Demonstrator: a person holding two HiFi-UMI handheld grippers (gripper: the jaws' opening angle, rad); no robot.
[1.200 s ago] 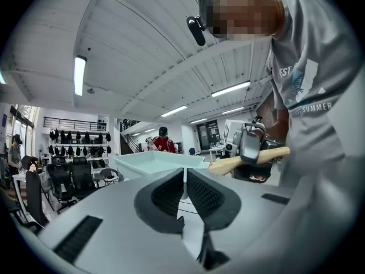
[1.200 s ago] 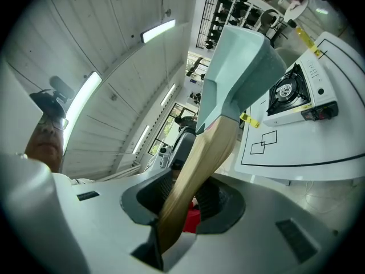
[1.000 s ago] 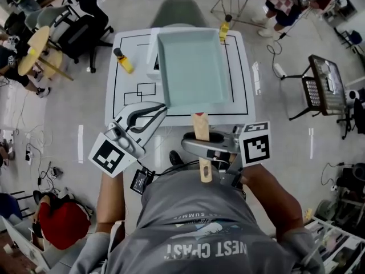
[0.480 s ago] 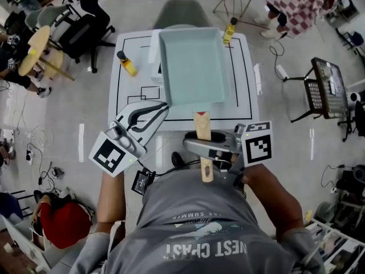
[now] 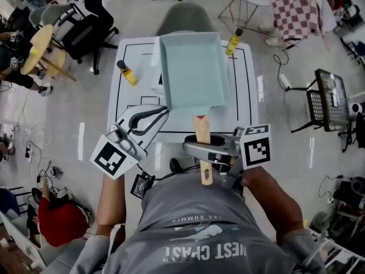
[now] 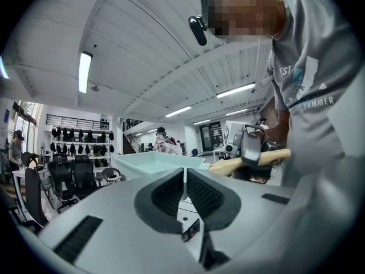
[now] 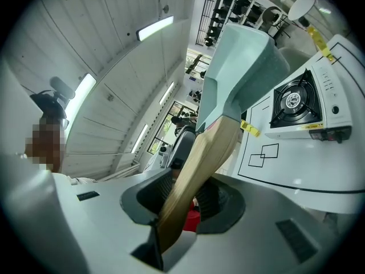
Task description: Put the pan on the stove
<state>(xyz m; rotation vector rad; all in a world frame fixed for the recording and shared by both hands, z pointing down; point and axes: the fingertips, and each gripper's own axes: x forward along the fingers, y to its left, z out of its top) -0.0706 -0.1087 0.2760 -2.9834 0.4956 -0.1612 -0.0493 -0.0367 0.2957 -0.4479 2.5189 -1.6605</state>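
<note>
A pale teal square pan (image 5: 191, 70) hangs in the air over the white table (image 5: 244, 99), and it hides the stove in the head view. Its wooden handle (image 5: 201, 131) runs back toward me. My right gripper (image 5: 203, 148) is shut on that handle (image 7: 199, 164), with the pan (image 7: 242, 67) tilted up ahead of it. The white gas stove (image 7: 299, 110) sits on the table, below and right of the pan. My left gripper (image 5: 163, 112) hovers at the table's near left corner, shut on nothing. In the left gripper view its jaws (image 6: 184, 181) meet, with the pan (image 6: 154, 163) beyond them.
Two yellow bottles stand on the table, one (image 5: 126, 73) at the left and one (image 5: 232, 41) at the far right. Black outlined squares (image 7: 263, 153) mark the near left of the tabletop. A grey chair (image 5: 185, 19) stands behind the table, and office chairs and a metal rack (image 5: 325, 99) surround it.
The pan and both grippers keep almost the same pose. The whole head view has slid slightly, and the person in checked cloth at the back has shifted.
</note>
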